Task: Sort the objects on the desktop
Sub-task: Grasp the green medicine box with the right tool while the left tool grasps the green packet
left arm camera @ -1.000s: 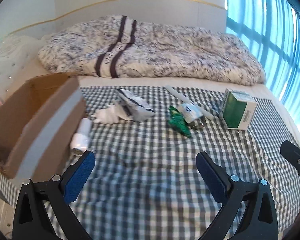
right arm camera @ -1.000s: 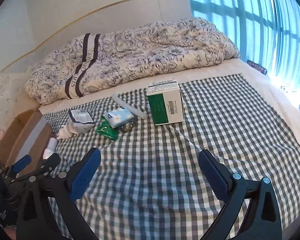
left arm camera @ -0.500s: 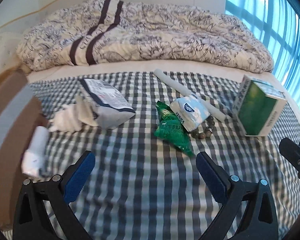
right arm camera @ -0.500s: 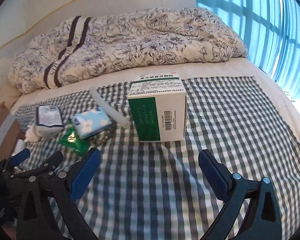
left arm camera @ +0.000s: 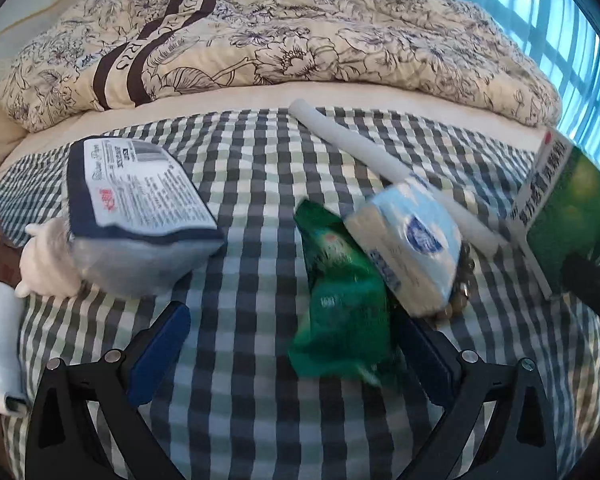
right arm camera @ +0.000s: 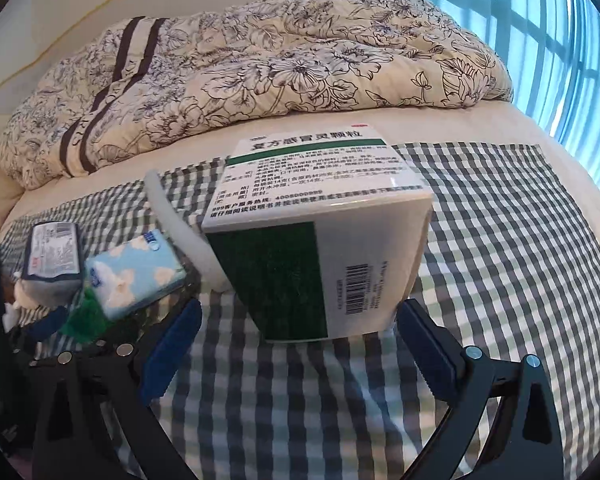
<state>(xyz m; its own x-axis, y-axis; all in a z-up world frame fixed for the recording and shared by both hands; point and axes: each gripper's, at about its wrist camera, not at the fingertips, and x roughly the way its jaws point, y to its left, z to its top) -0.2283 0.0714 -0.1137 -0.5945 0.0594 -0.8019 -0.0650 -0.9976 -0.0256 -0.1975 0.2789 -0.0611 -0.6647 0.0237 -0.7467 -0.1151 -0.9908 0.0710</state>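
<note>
A green and white medicine box (right arm camera: 320,248) stands on the checked cloth (right arm camera: 500,260) spread over the bed, its top panel headed 复方感冒灵颗粒 above lines of small print, with a barcode on the white side panel. The right tool (right arm camera: 300,344) sits low in front of it, its blue-padded fingers (right arm camera: 172,344) spread wide to either side of the box's near face and not touching it. Just left of the box lie a white tube (right arm camera: 180,232) and a pale blue tissue pack (left arm camera: 412,252) with a dark oval logo whose lettering is too blurred to read. That pack rests partly on a green packet (left arm camera: 344,316), which lies between the spread fingers of the left tool (left arm camera: 296,352), with brown beads (left arm camera: 458,296) beside it. Farther left are a navy-edged wipes pack (left arm camera: 136,208) showing a printed label and barcode, a white crumpled item (left arm camera: 46,264) and a small white bottle (left arm camera: 0,356). A floral quilt (right arm camera: 260,72) bearing the letters "RIS" is heaped behind.
</note>
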